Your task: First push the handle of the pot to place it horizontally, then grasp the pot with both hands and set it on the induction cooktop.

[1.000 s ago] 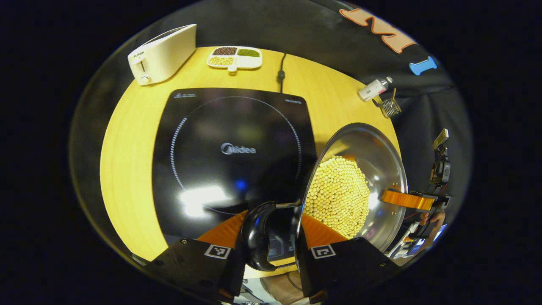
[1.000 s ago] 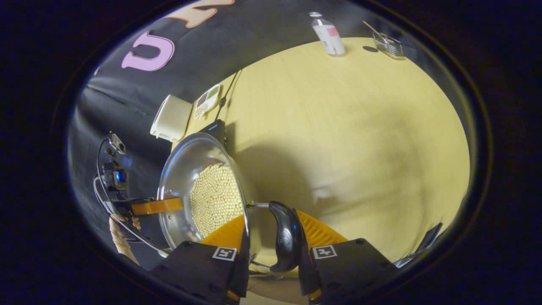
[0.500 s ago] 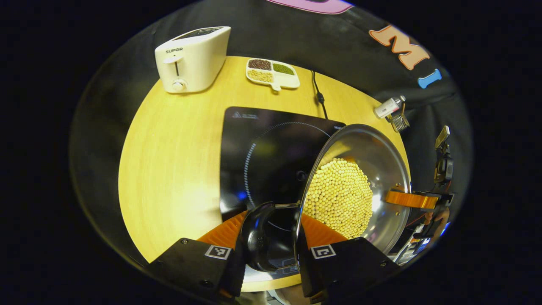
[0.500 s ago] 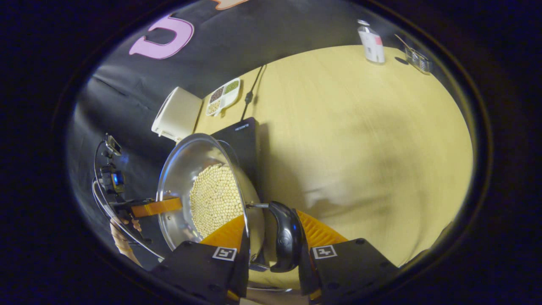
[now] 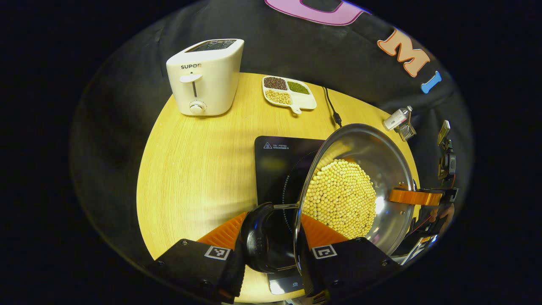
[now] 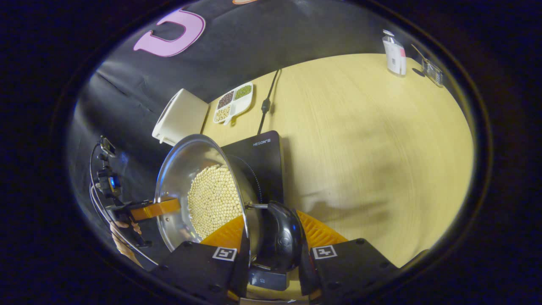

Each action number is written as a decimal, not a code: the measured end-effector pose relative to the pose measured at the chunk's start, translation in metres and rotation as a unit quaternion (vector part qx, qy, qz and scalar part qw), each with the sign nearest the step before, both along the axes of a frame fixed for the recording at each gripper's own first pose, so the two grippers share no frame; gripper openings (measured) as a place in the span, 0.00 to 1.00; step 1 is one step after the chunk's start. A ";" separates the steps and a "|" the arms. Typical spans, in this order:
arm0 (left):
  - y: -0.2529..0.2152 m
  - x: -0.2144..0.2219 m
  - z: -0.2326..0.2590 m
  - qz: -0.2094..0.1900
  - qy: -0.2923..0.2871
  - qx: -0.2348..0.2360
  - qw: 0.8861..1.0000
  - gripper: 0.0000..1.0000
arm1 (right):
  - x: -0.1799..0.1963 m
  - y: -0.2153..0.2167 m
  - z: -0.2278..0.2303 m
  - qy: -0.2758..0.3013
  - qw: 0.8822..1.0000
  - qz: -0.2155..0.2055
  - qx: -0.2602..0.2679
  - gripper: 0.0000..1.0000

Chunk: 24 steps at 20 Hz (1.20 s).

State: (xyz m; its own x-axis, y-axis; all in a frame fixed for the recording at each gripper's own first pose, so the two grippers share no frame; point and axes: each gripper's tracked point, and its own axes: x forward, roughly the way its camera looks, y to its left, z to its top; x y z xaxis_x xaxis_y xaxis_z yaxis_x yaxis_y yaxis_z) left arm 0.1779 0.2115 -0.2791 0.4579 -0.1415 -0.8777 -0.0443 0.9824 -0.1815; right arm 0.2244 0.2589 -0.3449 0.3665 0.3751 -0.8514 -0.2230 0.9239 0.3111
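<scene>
Left tongs point(image 5: 269, 237) clamp pot point(image 5: 389, 169) handle | right tongs point(image 6: 271, 241) likewise | cooktop point(image 5: 275, 165) partly hidden

**Holding the pot by its side handle**

My right gripper point(image 6: 271, 248) is clamped on the black pot handle point(image 6: 283, 237). The steel pot point(image 6: 178, 169), full of pale beans point(image 6: 214, 201), hangs above the induction cooktop point(image 6: 260, 163). Far left, the other gripper point(image 6: 144, 208) grips the opposite rim. Beyond stand a toaster point(image 6: 180, 120) and a divided dish point(image 6: 233, 101).
</scene>
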 end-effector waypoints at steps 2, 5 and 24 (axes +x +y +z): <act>0.003 -0.001 0.000 0.001 0.002 0.005 1.000 0.56 | 0.002 0.005 -0.004 0.001 1.000 -0.001 0.004 0.50; 0.004 -0.001 -0.001 0.005 0.002 0.001 1.000 0.58 | 0.004 0.003 -0.001 0.002 1.000 0.000 0.006 0.50; 0.018 0.040 0.107 0.061 -0.254 0.120 0.958 0.97 | 0.054 -0.022 0.119 -0.224 0.973 -0.023 0.051 0.99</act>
